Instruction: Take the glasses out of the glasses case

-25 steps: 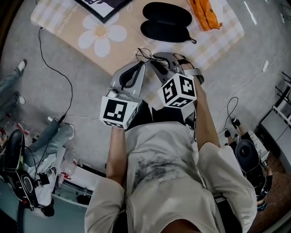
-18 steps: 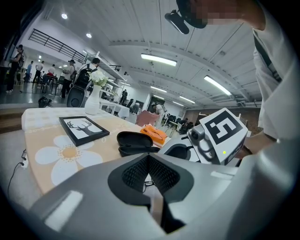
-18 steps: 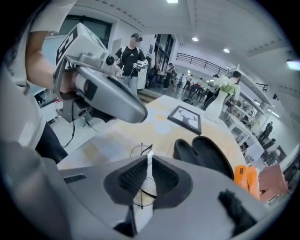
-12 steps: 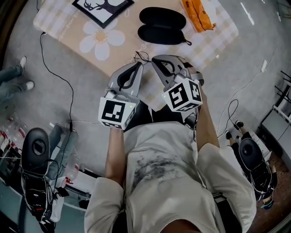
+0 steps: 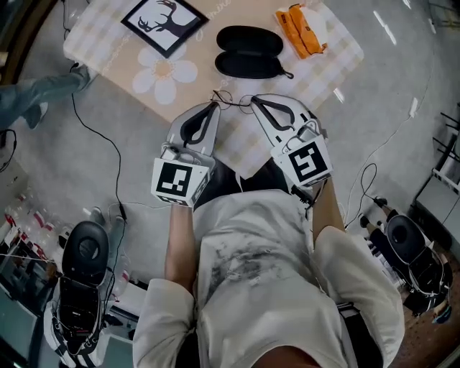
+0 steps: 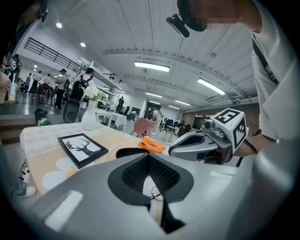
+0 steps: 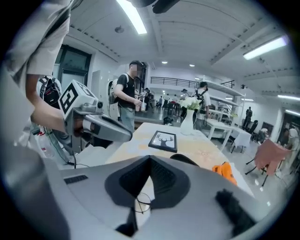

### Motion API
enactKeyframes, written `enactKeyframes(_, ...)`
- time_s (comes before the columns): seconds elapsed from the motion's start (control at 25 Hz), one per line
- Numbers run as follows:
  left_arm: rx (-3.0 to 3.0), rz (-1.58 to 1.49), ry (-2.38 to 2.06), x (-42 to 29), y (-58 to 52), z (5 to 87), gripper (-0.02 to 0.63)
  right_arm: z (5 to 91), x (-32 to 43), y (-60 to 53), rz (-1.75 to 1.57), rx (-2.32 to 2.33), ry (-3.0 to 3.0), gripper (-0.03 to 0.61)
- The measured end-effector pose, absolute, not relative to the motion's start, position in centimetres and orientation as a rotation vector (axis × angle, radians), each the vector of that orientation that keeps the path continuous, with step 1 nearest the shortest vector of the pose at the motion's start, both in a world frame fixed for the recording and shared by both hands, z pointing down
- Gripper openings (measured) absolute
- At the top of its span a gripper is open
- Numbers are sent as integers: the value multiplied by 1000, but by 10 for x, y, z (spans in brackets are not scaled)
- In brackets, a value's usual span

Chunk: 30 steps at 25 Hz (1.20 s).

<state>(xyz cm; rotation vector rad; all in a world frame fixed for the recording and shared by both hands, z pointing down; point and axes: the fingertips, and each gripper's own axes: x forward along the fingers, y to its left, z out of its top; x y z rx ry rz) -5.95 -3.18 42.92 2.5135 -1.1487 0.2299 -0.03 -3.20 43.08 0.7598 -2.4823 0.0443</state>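
Glasses (image 5: 228, 98): a thin wire frame, out of the case, lying near the desk's front edge at centre frame in your head view. They sit just between the tips of your two grippers. You cannot tell whether either tip touches them.
Glasses case (image 5: 248, 52): black and lying open on the desk at upper centre, above the Glasses and apart from them.
Left gripper (image 5: 215, 106): your left gripper view shows its jaws closed tip to tip, with no hold on anything that shows. One lens of the wire frame (image 6: 156, 191) appears through the opening below the tips.
Right gripper (image 5: 253, 100): jaws likewise pressed together at the tips, gripping nothing visible. In your right gripper view the frame (image 7: 140, 204) shows through the gap beneath them.
Desk (image 5: 208, 43): covered by a pale checked cloth with a white flower print, filling the upper middle of the frame.
Deer picture (image 5: 165, 18): a black frame lying flat at upper left, well apart from the case.
Orange packet (image 5: 302, 30): at upper right, just beside the case's right end.
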Motion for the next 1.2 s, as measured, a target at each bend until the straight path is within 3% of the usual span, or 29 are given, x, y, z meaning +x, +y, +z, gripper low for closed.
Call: enactKeyframes(1.2,2554,240,-1105,-62,-19,419,8,403,11,-16,156,864,-2565,15)
